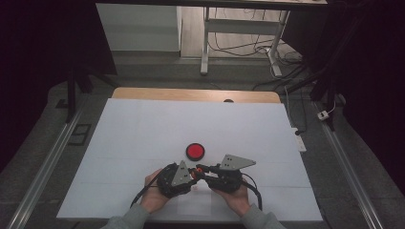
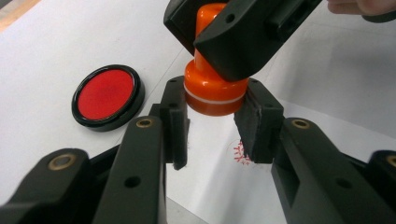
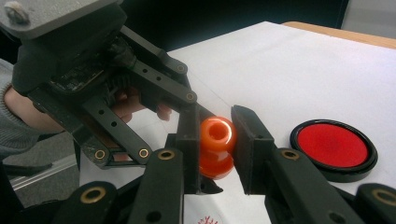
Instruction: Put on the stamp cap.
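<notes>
In the high view the orange stamp (image 1: 193, 170) is a small speck between the two claws, too small to tell its shape. In the left gripper view the right claw (image 2: 212, 35) covers most of the stamp's handle, and the red print (image 2: 239, 154) on the surface (image 2: 327, 74) is half hidden behind a pad. In the right gripper view the picture's bottom edge cuts that print off.

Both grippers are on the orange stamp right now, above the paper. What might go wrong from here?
1. Both the left gripper and the right gripper clamp the orange stamp; pulling unevenly could twist it loose.
2. A red stamped mark lies directly below; lowering there might double-print or smear it.
3. The ink pad sits open close by, so a swinging jaw might nudge it or pick up ink.
</notes>
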Motion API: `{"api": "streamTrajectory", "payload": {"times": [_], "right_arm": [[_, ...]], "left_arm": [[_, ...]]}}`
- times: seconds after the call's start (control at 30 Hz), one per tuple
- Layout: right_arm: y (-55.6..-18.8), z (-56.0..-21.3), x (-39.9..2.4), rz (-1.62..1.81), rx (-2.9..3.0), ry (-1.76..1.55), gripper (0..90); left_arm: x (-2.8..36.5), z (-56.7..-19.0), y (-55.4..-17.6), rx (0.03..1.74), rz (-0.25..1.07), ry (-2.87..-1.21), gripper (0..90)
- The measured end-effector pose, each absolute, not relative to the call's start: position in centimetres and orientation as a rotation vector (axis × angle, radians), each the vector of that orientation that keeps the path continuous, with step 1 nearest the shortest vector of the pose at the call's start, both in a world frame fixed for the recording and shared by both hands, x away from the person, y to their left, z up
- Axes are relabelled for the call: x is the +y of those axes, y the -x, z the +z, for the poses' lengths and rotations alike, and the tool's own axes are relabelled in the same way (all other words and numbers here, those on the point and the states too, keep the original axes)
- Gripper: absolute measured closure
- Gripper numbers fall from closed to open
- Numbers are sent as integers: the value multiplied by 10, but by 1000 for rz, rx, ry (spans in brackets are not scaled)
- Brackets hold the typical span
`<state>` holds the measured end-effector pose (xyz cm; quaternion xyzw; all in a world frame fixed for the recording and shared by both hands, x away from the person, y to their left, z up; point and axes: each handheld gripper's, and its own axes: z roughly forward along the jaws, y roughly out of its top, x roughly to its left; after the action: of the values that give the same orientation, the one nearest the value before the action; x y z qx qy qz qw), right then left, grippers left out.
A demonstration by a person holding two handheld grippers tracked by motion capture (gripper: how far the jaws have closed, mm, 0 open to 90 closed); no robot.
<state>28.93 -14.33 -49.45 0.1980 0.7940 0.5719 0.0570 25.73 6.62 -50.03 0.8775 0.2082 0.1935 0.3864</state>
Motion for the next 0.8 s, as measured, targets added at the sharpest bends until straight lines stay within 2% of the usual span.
{"api": "streamTrajectory", "payload": {"times": [0.8], "right_arm": [[-288, -493, -143, 1712, 2398, -597, 724]], "left_arm": [[67, -503, -259, 545, 471, -2204, 640]]}}
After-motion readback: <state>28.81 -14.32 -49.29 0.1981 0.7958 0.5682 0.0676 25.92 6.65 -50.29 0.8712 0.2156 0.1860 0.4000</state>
